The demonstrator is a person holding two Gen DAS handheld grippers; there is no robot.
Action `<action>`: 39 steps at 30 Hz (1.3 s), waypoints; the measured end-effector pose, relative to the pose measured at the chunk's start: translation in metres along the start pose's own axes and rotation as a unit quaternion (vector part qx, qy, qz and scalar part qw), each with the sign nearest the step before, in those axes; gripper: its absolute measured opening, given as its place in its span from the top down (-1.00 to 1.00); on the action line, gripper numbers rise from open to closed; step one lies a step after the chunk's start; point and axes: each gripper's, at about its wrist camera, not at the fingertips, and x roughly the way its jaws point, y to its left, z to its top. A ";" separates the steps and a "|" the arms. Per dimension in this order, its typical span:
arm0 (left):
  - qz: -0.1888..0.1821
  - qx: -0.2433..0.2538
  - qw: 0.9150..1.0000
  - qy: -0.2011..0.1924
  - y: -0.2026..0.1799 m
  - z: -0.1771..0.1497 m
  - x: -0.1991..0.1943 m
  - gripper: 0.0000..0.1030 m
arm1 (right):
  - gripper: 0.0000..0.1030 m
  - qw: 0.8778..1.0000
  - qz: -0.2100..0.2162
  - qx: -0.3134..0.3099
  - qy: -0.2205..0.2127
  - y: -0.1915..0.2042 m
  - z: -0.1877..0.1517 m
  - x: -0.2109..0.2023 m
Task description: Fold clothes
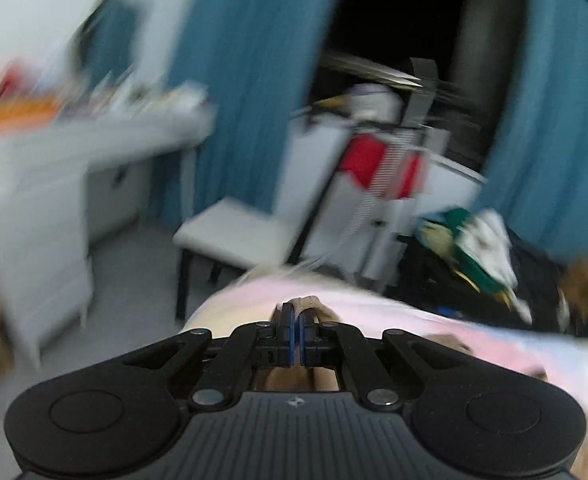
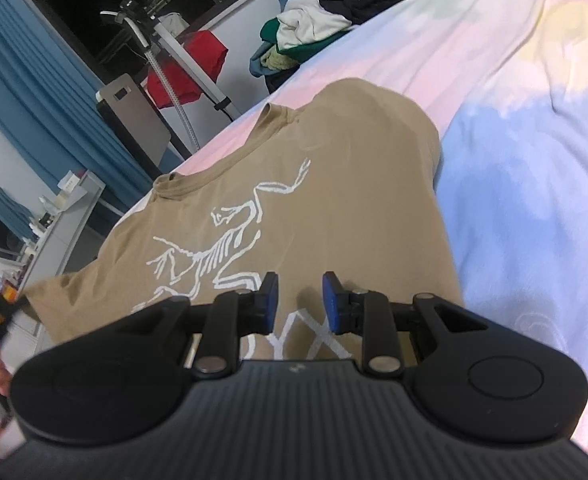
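Right wrist view shows the tan T-shirt (image 2: 294,200) spread flat on the pastel bedsheet (image 2: 513,128), its white skeleton print facing up and its collar toward the far edge of the bed. The right gripper (image 2: 299,300) hovers over the shirt's lower part with its jaws parted and nothing between the blue pads — no cloth is pinched. At the frame's left edge the shirt's sleeve is pulled out sideways. Left wrist view is badly blurred; the left gripper (image 1: 295,320) has its jaws pressed together on a fold of tan cloth above the sheet. Beyond the bed lie a pile of clothes (image 2: 305,36) and blue curtains (image 2: 34,120).
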 end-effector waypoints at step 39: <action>-0.124 0.113 0.984 0.066 -0.058 -0.125 -0.118 -0.40 | -0.20 0.941 0.123 -0.312 -0.052 0.128 -0.029 0.022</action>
